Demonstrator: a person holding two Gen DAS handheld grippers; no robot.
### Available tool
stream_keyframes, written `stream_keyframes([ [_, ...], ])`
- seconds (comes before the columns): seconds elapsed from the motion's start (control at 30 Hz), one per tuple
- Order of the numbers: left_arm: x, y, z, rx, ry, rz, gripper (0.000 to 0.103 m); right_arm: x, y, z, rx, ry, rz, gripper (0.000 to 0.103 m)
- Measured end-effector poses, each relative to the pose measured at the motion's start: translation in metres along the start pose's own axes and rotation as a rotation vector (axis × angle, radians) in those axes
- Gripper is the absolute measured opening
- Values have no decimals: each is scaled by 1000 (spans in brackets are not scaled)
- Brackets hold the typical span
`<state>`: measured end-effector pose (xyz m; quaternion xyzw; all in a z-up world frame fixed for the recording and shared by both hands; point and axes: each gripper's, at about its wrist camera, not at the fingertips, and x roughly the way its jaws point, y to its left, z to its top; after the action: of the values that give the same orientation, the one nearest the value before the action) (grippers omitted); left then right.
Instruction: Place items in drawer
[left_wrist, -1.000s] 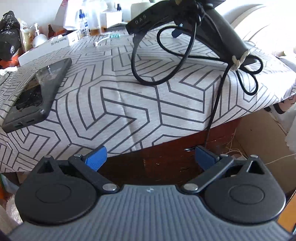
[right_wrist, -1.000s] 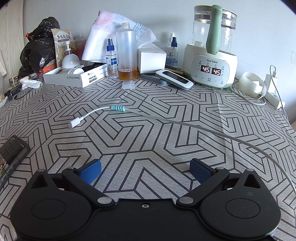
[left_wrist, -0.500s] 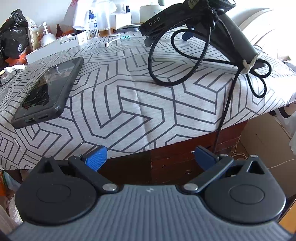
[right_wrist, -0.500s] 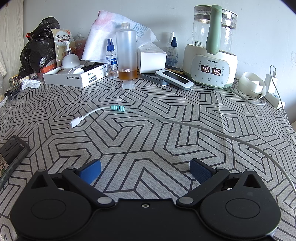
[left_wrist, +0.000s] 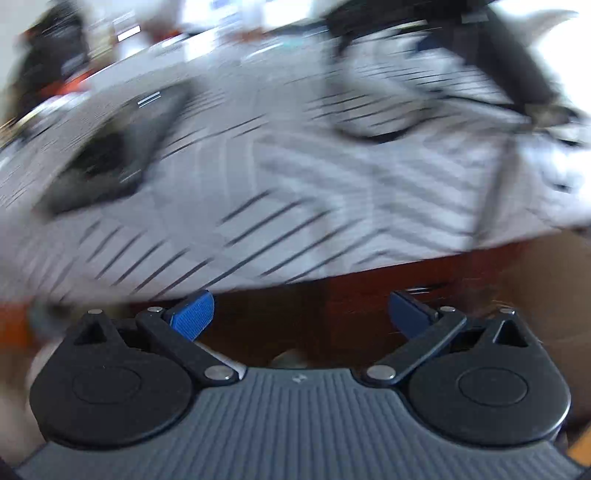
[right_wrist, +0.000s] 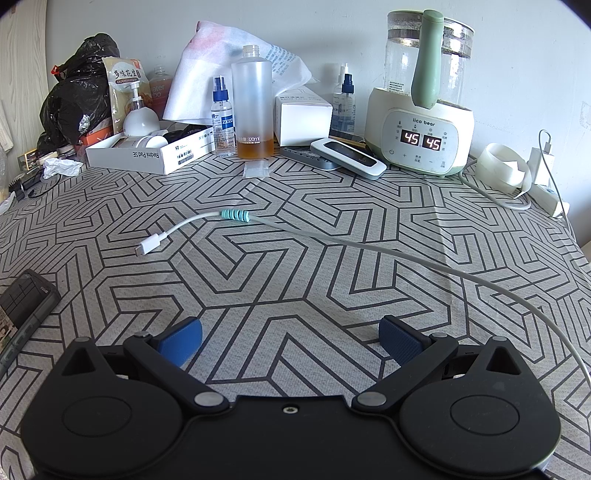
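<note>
Between the blue-padded jaws of the left gripper (left_wrist: 301, 314), spread wide and grasping nothing, lies the dark red-brown wooden front (left_wrist: 354, 295) beneath the desk edge, presumably where the drawer sits; no handle can be made out. Compared with half a second earlier, this view has turned into heavy motion blur and the patterned cloth's edge has dropped lower in frame, so the left gripper is swinging quickly, probably rising toward the desk top. That suggests a reach for an item, not a drawer pull, though this is a judgement only. Beyond the jaws, one dark slab-shaped phone in a black case (left_wrist: 107, 162) lies on the grey-and-white geometric tablecloth (left_wrist: 288, 184); one black looped cable (left_wrist: 384, 129) lies farther right beside the other gripper's black body.

The right gripper (right_wrist: 291, 341) is unchanged: jaws released, empty, resting low over the cloth. Ahead lies one white charging cable with a teal strain-relief coil (right_wrist: 236, 215). Behind stand one frosted bottle of amber liquid (right_wrist: 255, 103), two blue-capped spray bottles (right_wrist: 222, 118), one green-handled glass kettle warmer (right_wrist: 424, 110) and one white tablet box (right_wrist: 147, 153). No item has reached the drawer.
</note>
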<state>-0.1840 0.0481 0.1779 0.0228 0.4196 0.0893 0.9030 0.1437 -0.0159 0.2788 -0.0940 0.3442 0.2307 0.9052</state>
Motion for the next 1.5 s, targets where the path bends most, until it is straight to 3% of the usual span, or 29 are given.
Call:
stream_keyframes([
  [0.07, -2, -5, 0, -26, 34, 80, 103, -2, 0, 0, 0, 0, 0, 103],
  [0.13, -9, 0, -3, -89, -1, 10, 103, -2, 0, 0, 0, 0, 0, 103],
  [0.23, -14, 20, -13, -273, -44, -130, 103, -1, 0, 0, 0, 0, 0, 103],
  [0.4, -10, 30, -13, -349, 67, -111, 103, 2, 0, 0, 0, 0, 0, 103],
  [0.5, -12, 46, -5, -430, 135, -186, 103, 0, 0, 0, 0, 0, 0, 103],
  [0.6, -5, 60, 0, -460, 210, -197, 103, -1, 0, 0, 0, 0, 0, 103],
  [0.67, 0, 64, -1, -471, 216, -174, 103, -3, 0, 0, 0, 0, 0, 103],
  [0.83, -1, 66, -3, -483, 187, -125, 103, -3, 0, 0, 0, 0, 0, 103],
  [1.1, -8, 75, 1, -482, 189, -173, 103, -2, 0, -1, 0, 0, 0, 103],
  [1.5, -7, 72, 8, -480, 214, -182, 103, 12, -1, 0, 7, 1, -3, 103],
])
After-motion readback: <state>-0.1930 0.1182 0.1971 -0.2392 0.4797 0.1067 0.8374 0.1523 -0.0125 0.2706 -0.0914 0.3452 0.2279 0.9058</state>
